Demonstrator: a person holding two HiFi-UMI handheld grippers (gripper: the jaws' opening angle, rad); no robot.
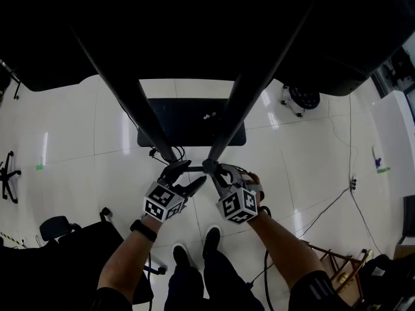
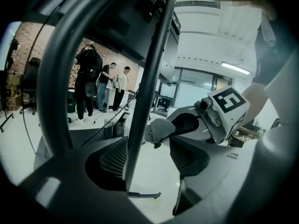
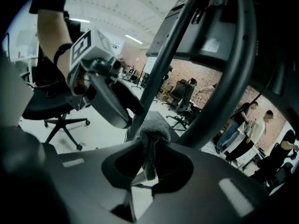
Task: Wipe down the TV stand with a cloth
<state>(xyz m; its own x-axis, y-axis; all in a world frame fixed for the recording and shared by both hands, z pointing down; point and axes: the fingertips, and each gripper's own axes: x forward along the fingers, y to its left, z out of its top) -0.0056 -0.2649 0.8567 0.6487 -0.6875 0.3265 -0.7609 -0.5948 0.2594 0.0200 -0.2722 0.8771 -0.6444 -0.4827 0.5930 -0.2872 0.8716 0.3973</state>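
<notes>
- Cloth: a small grey wad, pinched in my right hand-held gripper. Its free end bulges out past the jaw tips and sits against the low end of the right pole of the TV stand.
- Right jaws: closed tight on the cloth's tail. Judged reason: the short grip leaves a padded nose to press on the tube.
- Left hand-held gripper: jaws wide apart and holding nothing. A slim pole of the stand runs up between them, close to one jaw. I cannot tell whether it touches.
- Likely purpose of the left gripper: to steady or guide along the frame just beside the cloth, not to clamp it.
- The two hand-held grippers are close together, low on the frame, where the slanted poles converge.
- Step judged: wiping the pole, near its foot. The dark base plate lies on the floor just beyond, with small bits on it.
- Risk: the cloth grip is thin, so hard rubbing could pull it free.
- Beyond: an office chair and several people standing well apart.
</notes>
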